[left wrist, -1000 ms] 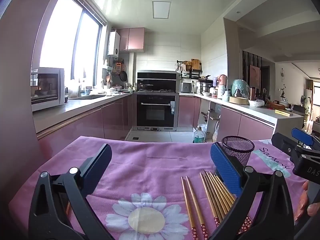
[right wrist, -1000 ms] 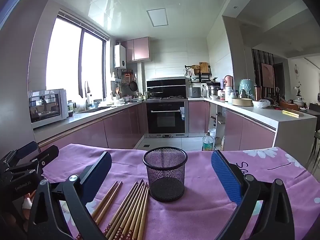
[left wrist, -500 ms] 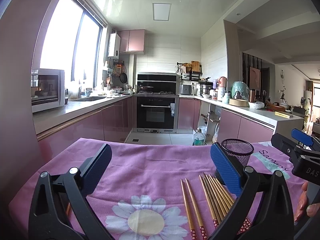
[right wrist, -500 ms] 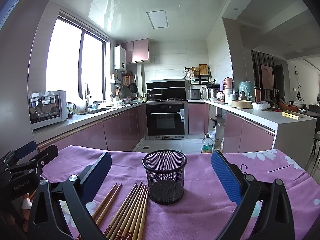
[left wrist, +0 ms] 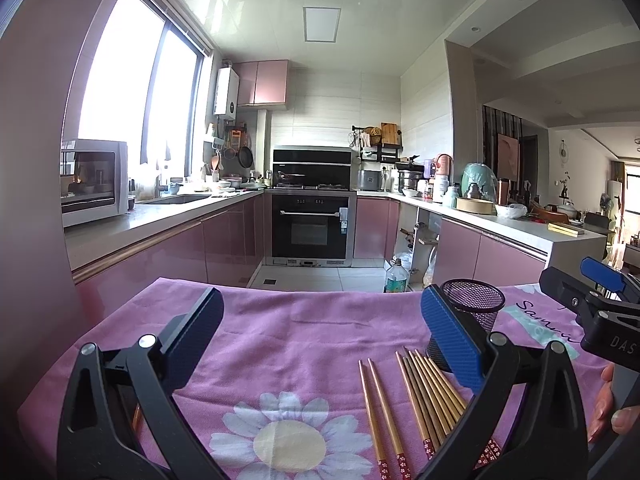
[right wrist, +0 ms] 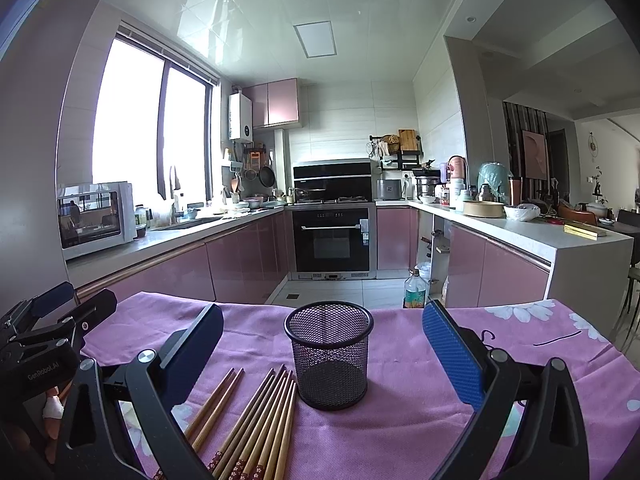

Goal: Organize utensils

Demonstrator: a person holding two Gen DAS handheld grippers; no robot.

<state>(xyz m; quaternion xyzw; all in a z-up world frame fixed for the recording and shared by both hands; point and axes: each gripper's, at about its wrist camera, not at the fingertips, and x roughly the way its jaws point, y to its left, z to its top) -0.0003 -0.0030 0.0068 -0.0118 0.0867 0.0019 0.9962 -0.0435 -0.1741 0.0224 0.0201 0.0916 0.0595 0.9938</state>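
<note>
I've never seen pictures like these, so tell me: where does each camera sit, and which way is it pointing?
Left wrist: on the left gripper, facing the kitchen across the table; chopsticks lie low right, with the right gripper and a hand at the right edge.
Right wrist: on the right gripper, centred on the cup; the left gripper shows at the left edge.
Shared: chopsticks, cup, purple cloth, oven.

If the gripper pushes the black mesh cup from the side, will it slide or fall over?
The mesh cup looks empty and thin-walled, so it is probably light and easy to shove. It is taller than its base is wide, and it stands on a soft purple cloth that may catch the base, so a high push would likely tip it. Once down, it could roll.
</note>
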